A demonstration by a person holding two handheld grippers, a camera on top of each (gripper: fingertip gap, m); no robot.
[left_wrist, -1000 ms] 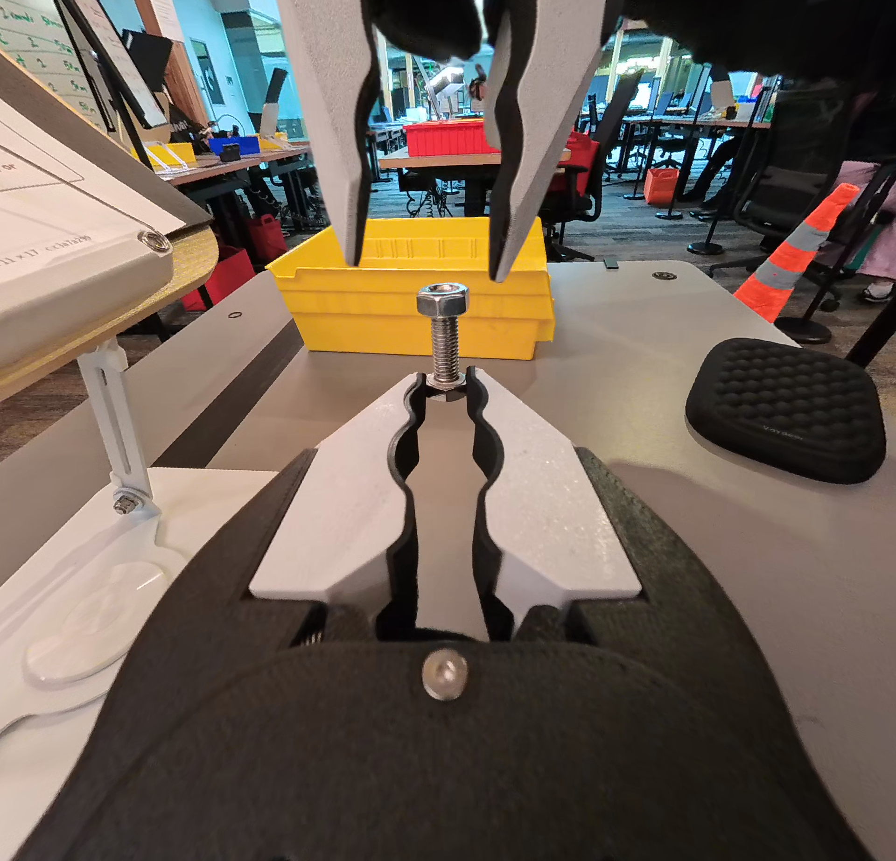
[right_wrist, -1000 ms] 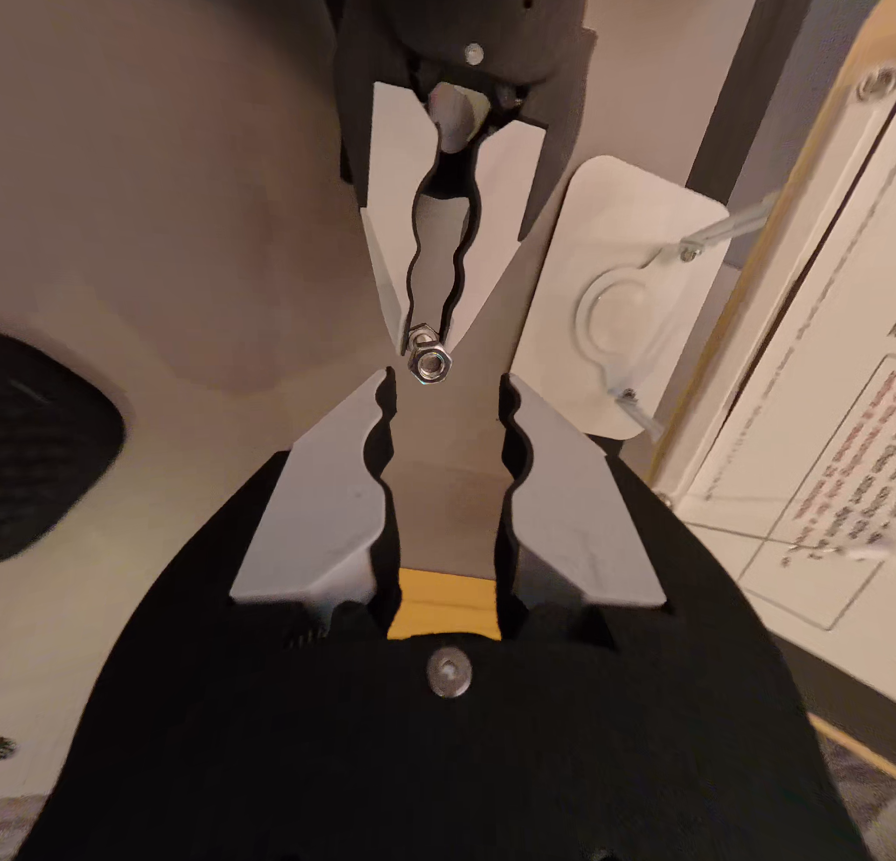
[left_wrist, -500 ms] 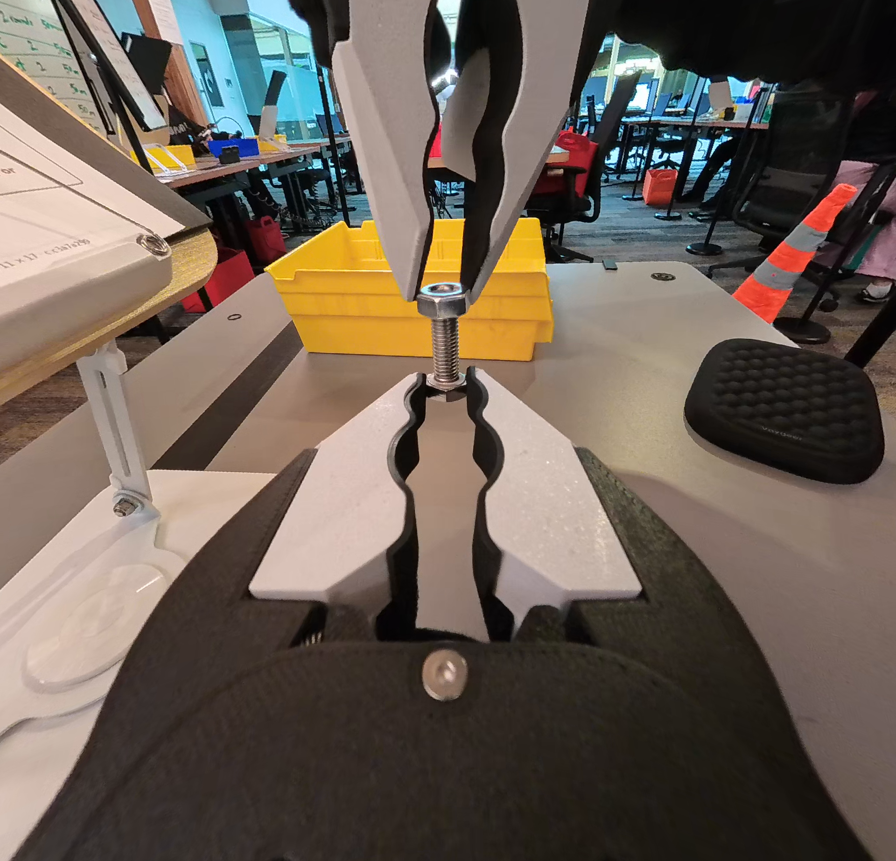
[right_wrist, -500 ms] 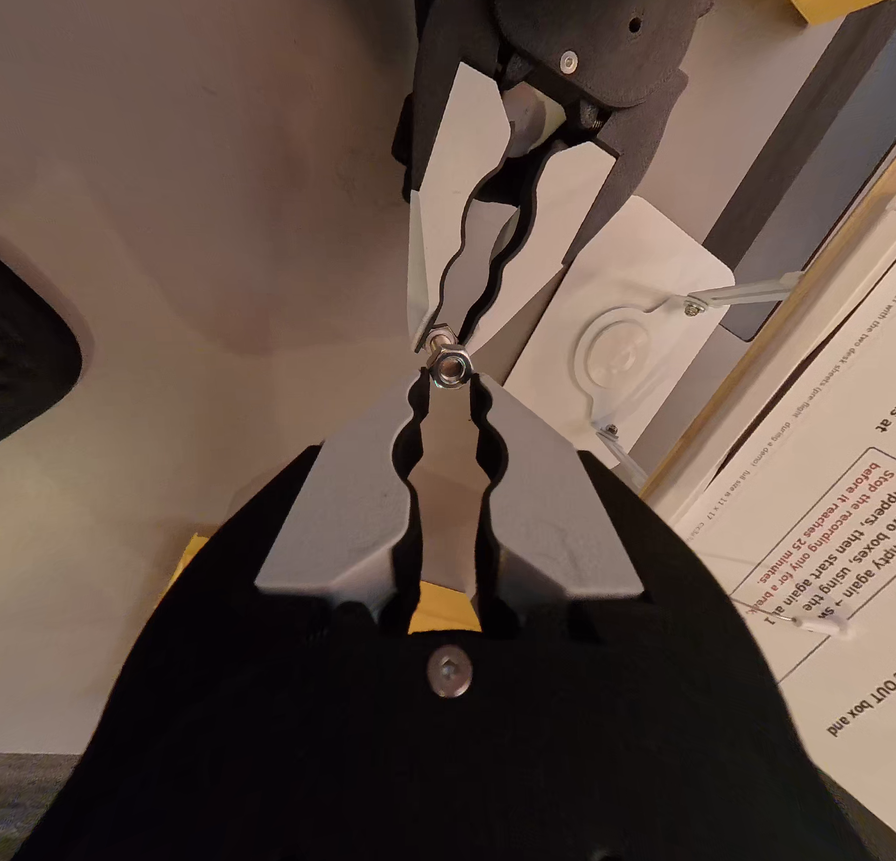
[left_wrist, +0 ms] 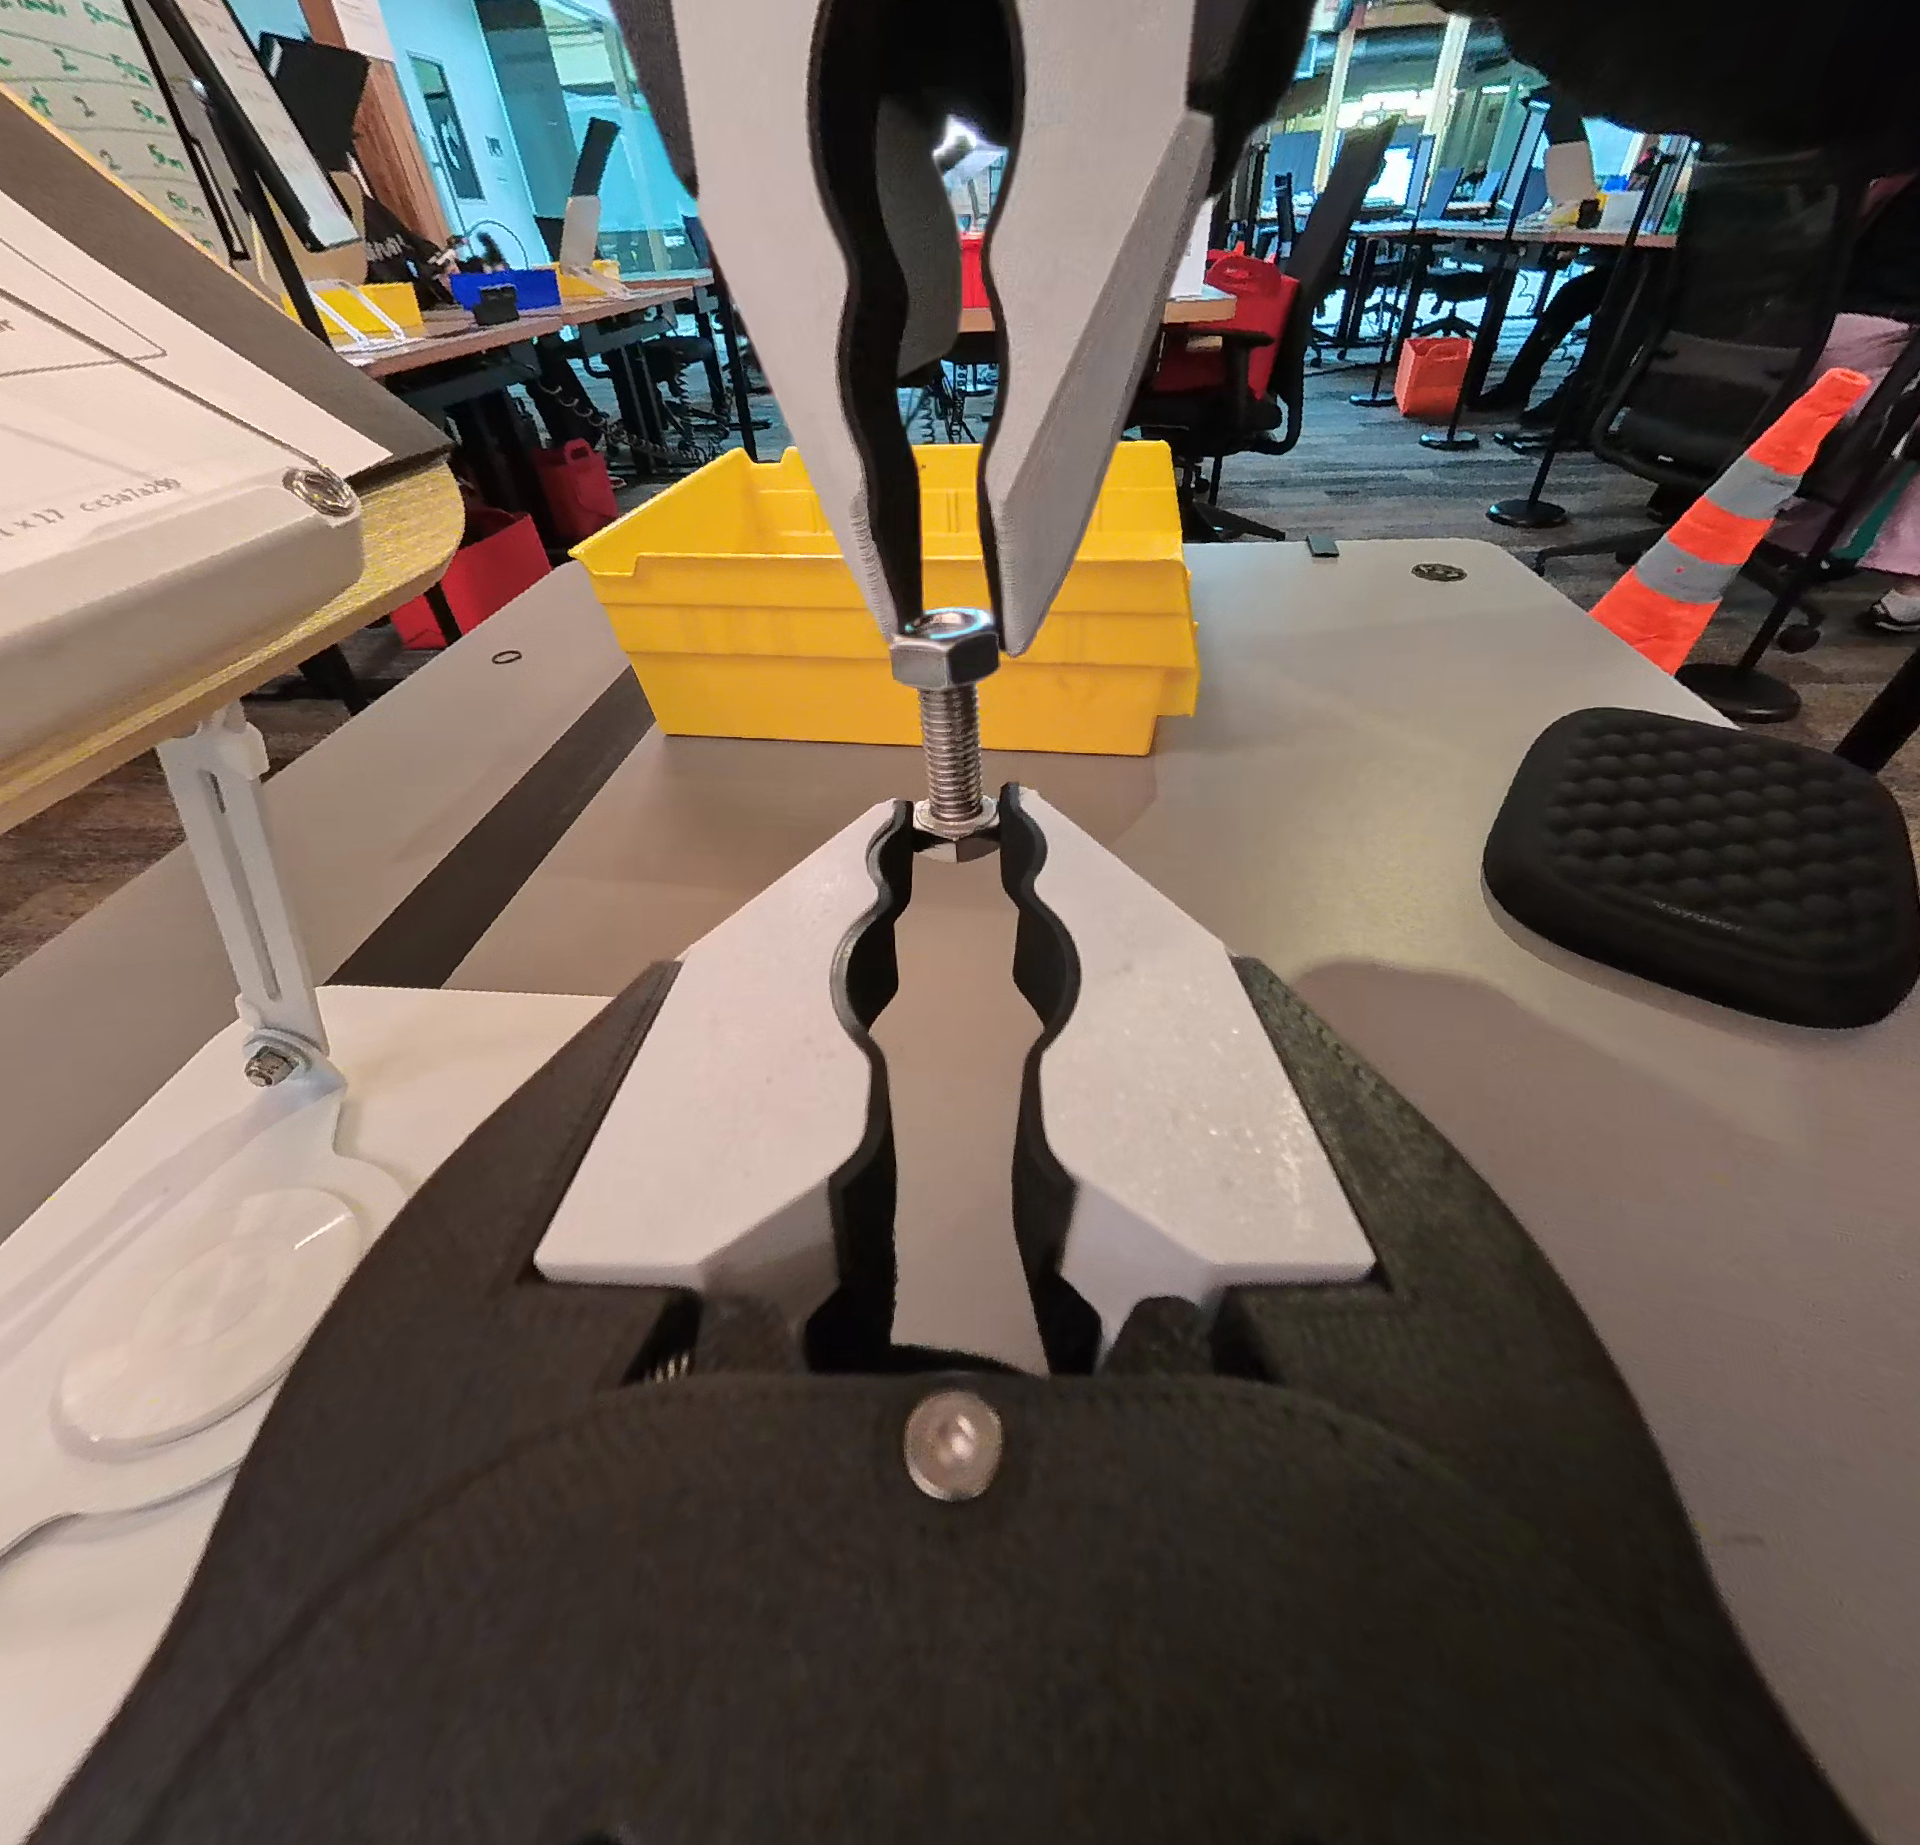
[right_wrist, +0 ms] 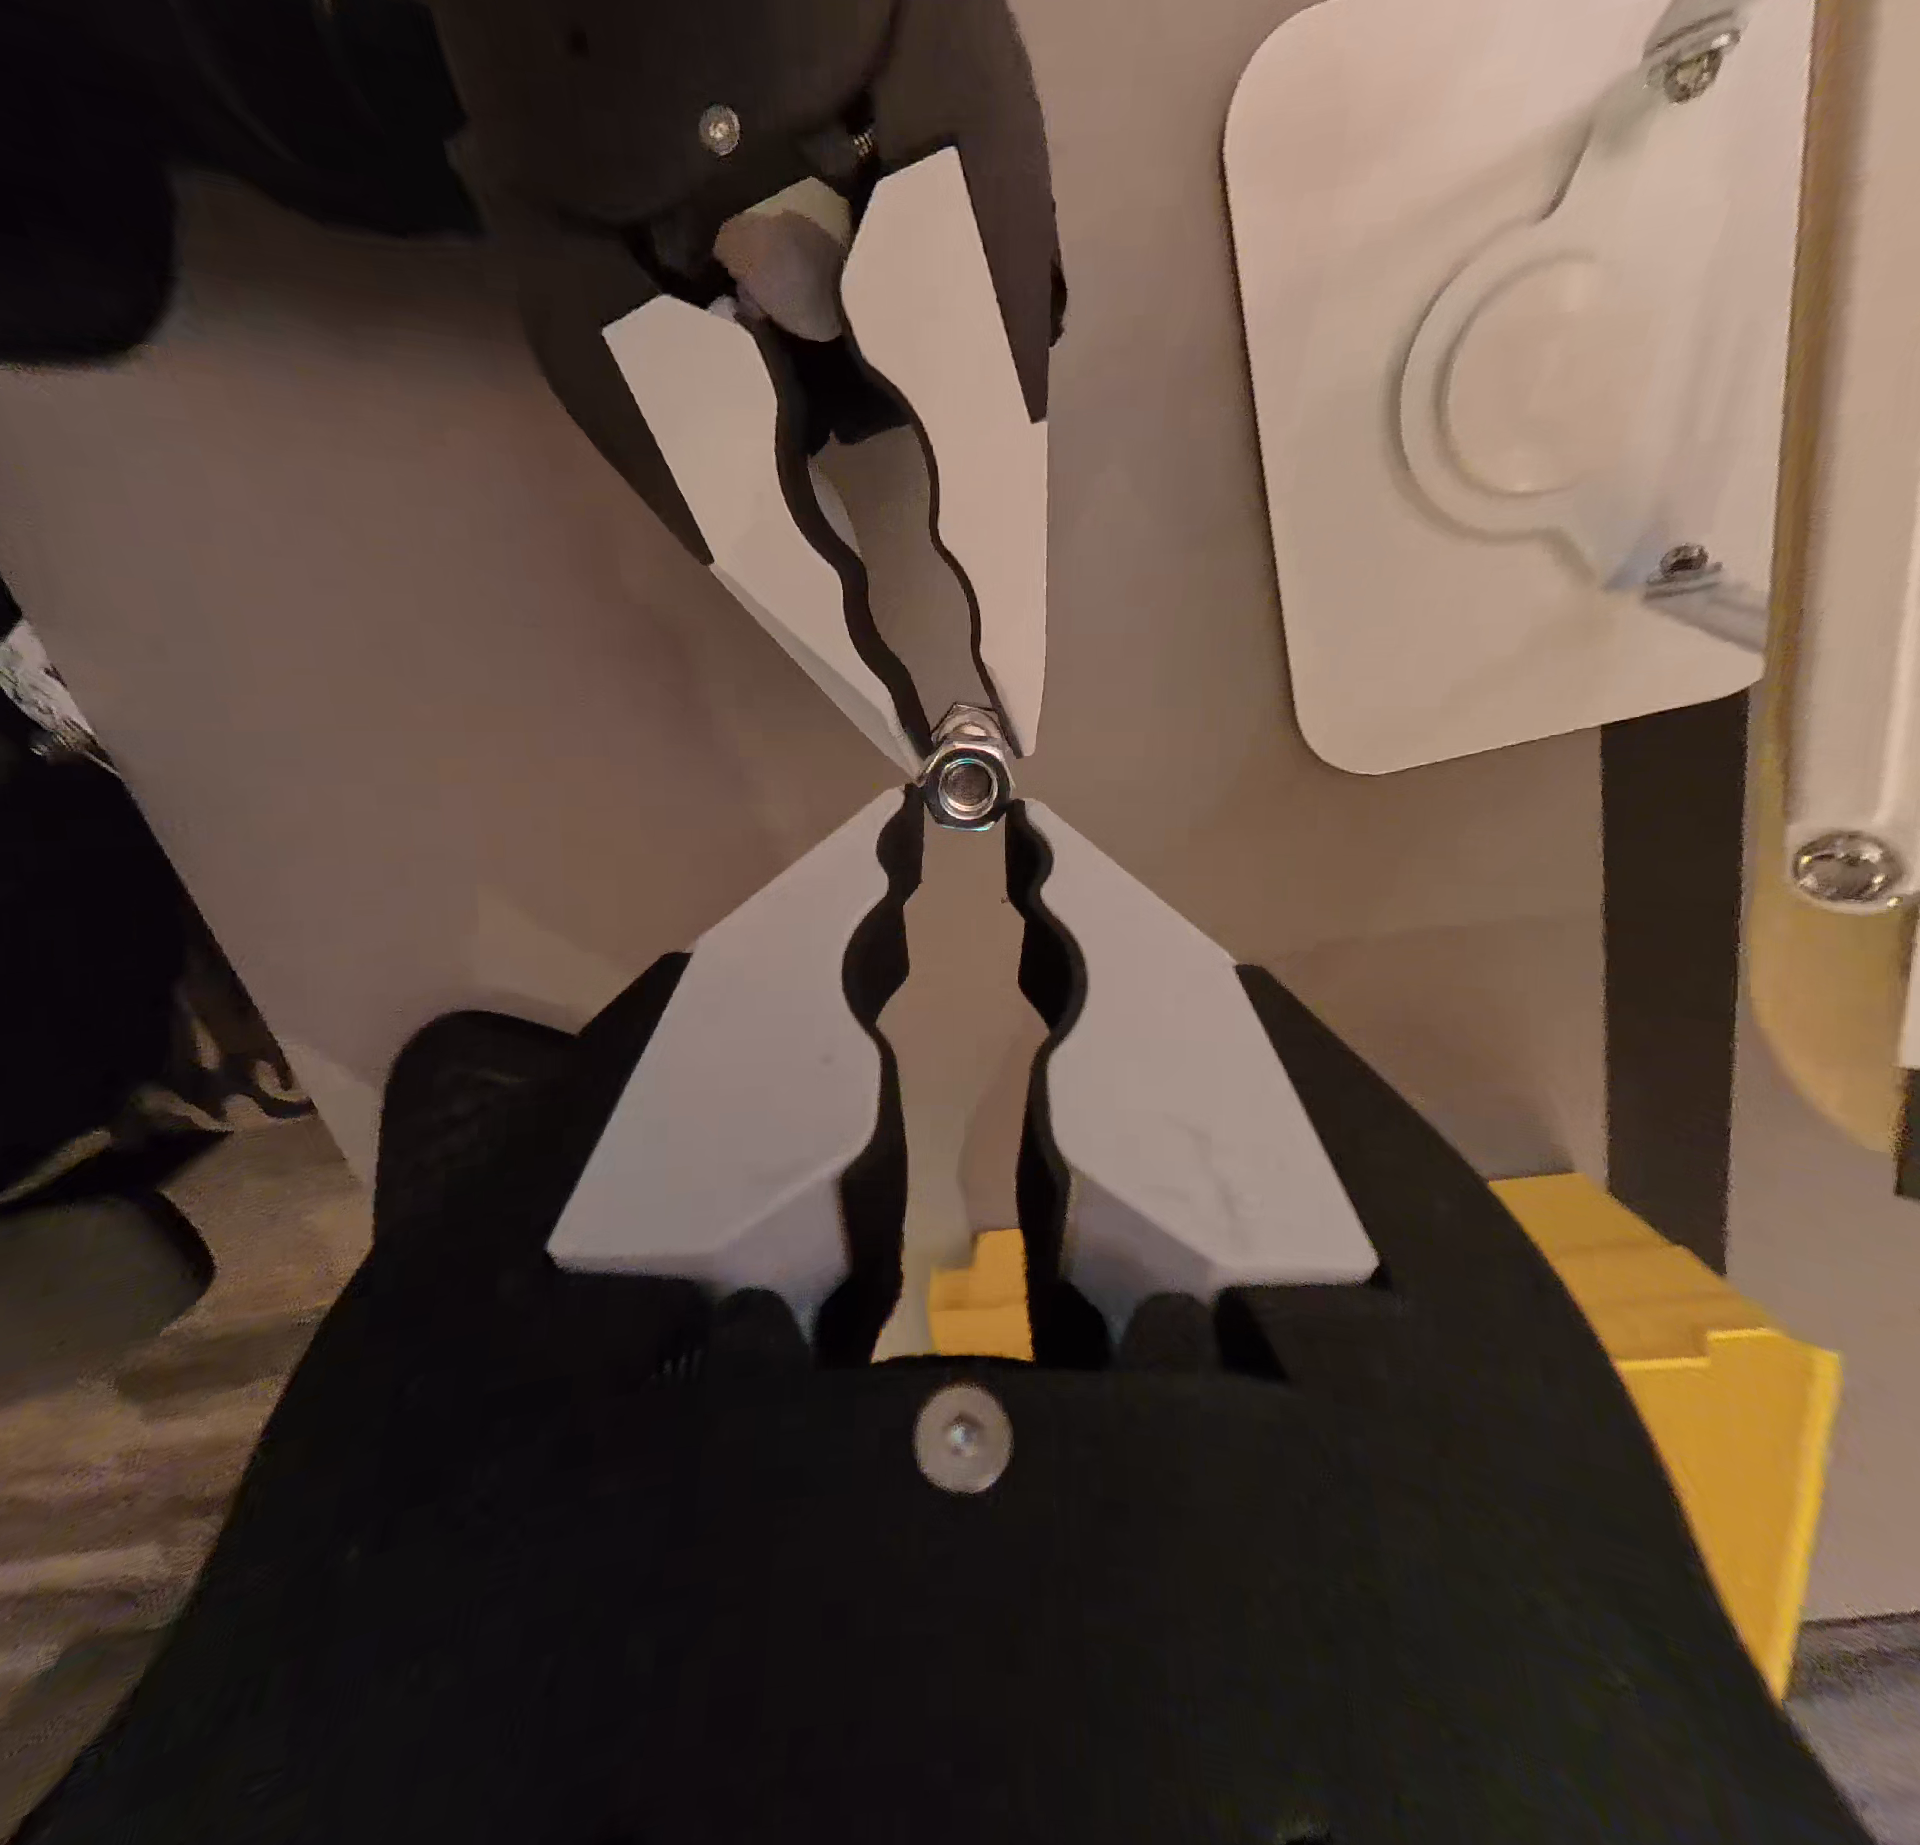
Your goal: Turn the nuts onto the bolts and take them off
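A steel bolt (left_wrist: 954, 756) stands upright over the grey table (left_wrist: 1351, 756). My left gripper (left_wrist: 954, 831) is shut on the bolt's hex head at the bottom. A steel nut (left_wrist: 943, 649) sits at the top of the thread. My right gripper (left_wrist: 948, 634) comes down from above, its two tips pressed on the nut's sides. In the right wrist view I look down the bolt's axis: the nut (right_wrist: 966, 782) lies between the right gripper's tips (right_wrist: 964, 813), with the left gripper (right_wrist: 961, 741) just beyond it.
A yellow bin (left_wrist: 727, 652) stands behind the bolt. A black dimpled pad (left_wrist: 1704, 860) lies at the right. A white stand base (left_wrist: 208, 1224) with a tilted board (left_wrist: 156, 507) is at the left. An orange cone (left_wrist: 1725, 528) stands off the table. My left and right fingertips are right by each other. The white stand base (left_wrist: 208, 1224) is about 25 cm from both grippers' fingertips.
My right gripper came down from open above the bolt, shut on the nut, then twisted about the bolt's axis. The left gripper and bolt stayed still.
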